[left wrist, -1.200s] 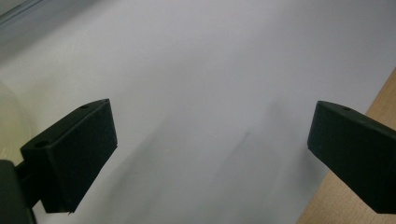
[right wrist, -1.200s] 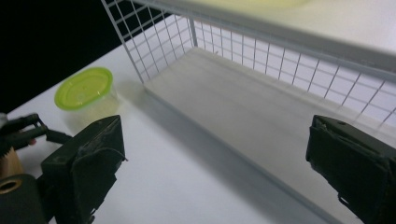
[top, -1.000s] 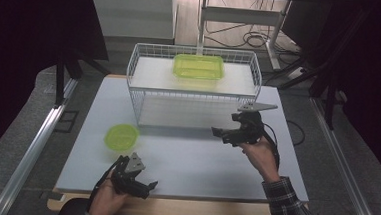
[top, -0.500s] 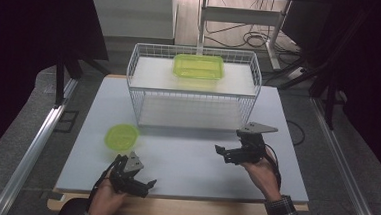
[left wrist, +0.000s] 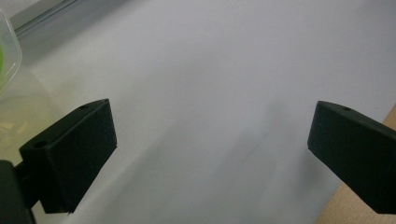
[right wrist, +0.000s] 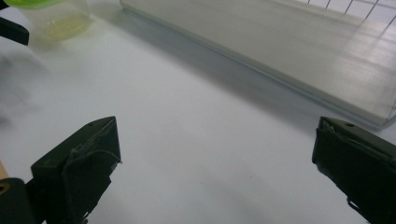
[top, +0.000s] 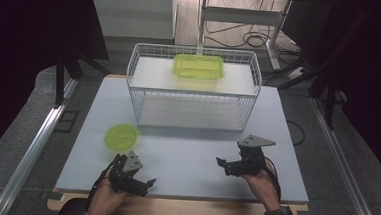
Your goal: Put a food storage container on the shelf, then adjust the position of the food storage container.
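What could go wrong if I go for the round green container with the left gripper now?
The left gripper is open and empty beside the round green container, which looks light, so a jaw could shove it across the table before closing. Its jaws point away from the container, so the approach would be partly blind.

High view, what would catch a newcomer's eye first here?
The bright green rectangular container on the top shelf of the white wire rack at the far side of the table stands out most. Next comes the round green-lidded cup on the white tabletop near its left front. Both grippers, left gripper and right gripper, sit open by the near edge, holding nothing.
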Motion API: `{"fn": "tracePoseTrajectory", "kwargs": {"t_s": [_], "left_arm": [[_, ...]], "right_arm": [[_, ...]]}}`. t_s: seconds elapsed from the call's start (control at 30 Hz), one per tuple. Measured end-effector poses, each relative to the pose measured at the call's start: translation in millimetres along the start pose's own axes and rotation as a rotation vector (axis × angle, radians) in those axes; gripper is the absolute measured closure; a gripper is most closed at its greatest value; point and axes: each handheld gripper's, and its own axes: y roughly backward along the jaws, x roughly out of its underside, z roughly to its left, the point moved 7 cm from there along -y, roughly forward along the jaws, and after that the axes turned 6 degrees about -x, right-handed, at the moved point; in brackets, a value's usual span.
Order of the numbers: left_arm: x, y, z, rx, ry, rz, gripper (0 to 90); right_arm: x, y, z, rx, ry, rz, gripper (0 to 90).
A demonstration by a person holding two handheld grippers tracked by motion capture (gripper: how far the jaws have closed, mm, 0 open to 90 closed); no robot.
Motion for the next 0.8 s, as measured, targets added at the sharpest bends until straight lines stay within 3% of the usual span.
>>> {"fn": "tracePoseTrajectory", "kwargs": {"t_s": [0.17, 0.47, 0.5, 0.6, 0.7, 0.8], "left_arm": [[-0.1, -0.5, -0.5, -0.002, -0.001, 0.001, 1.1], [-11.7, 7.7, -0.4, 0.044, 0.056, 0.009, 1.2], [-16.8, 11.4, 0.2, 0.075, 0.093, 0.006, 2.4], [-21.8, 14.3, 2.4, 0.080, 0.101, 0.004, 4.6], [-27.8, 18.4, 9.0, 0.068, 0.103, -0.002, 15.0], [-31.9, 23.0, 15.9, 0.090, 0.124, -0.011, 28.6]], "right_arm": [[17.0, -4.5, -2.1, 0.008, -0.008, 0.037, 1.1], [24.5, -7.8, -4.4, 0.009, -0.021, 0.064, 1.5], [25.4, -8.5, -4.6, 0.008, -0.019, 0.068, 1.6], [26.0, -9.0, -4.7, 0.006, -0.025, 0.071, 1.8], [26.5, -9.5, -5.1, 0.004, -0.027, 0.074, 2.3], [26.3, -9.0, -5.2, 0.004, -0.028, 0.073, 2.7]]}}
